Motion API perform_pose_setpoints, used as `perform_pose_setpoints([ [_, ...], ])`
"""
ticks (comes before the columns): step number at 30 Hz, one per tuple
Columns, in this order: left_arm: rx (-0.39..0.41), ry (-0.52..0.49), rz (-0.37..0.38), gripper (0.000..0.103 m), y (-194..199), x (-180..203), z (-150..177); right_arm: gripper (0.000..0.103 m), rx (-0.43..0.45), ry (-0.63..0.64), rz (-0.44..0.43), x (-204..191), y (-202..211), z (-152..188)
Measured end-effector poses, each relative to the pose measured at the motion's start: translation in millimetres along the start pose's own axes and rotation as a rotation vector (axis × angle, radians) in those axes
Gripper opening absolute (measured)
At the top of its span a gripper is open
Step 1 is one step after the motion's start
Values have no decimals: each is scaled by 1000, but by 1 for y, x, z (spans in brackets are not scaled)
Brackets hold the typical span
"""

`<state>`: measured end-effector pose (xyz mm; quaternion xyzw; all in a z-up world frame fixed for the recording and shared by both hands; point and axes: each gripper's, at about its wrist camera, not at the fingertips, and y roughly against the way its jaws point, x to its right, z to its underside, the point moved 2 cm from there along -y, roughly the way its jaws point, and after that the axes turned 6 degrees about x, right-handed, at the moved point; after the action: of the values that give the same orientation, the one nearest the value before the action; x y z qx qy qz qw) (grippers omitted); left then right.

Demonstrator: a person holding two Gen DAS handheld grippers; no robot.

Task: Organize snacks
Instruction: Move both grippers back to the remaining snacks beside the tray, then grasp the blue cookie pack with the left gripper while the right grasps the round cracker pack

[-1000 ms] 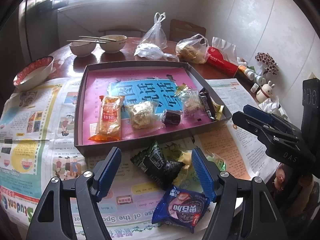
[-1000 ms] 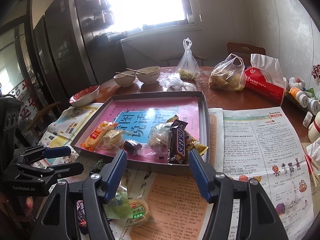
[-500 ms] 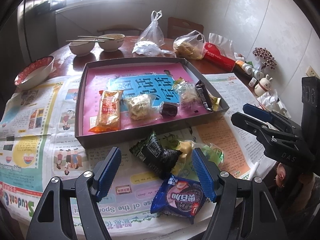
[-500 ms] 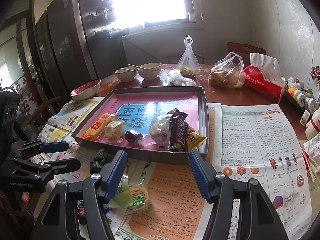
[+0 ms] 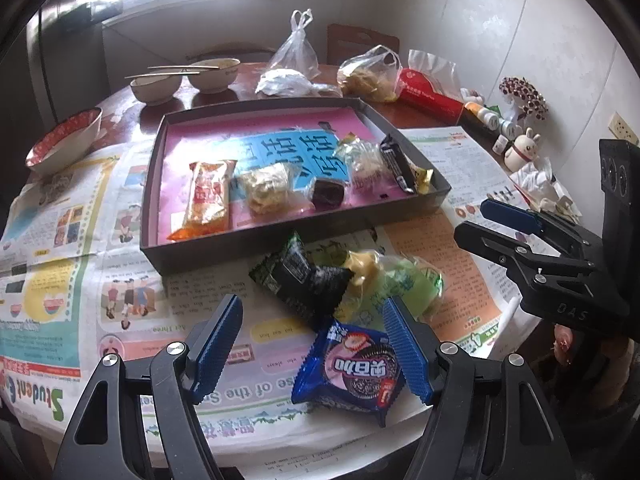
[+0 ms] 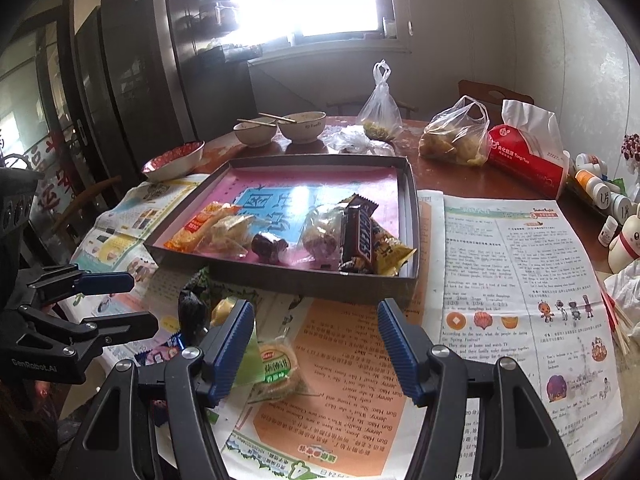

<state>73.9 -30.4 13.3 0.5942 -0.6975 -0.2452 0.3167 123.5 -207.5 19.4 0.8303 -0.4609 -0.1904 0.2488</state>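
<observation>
Three loose snack packets (image 5: 347,364) before tray (image 5: 256,249)

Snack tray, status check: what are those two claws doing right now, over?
Both grippers open, empty: left gripper, right gripper. Tray holds several snacks. Blue cookie pack, black packet outside. Nothing blocking.

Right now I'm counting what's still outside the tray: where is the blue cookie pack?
In the left wrist view, the blue cookie pack lies on the newspaper near the table's front edge, just below the black packet.
</observation>
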Motion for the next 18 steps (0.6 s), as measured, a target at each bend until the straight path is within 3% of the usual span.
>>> perform_pose_setpoints([
  [18,-47,-44,27,74,-6,11,18,64,-61,12,14,0,-2,18],
])
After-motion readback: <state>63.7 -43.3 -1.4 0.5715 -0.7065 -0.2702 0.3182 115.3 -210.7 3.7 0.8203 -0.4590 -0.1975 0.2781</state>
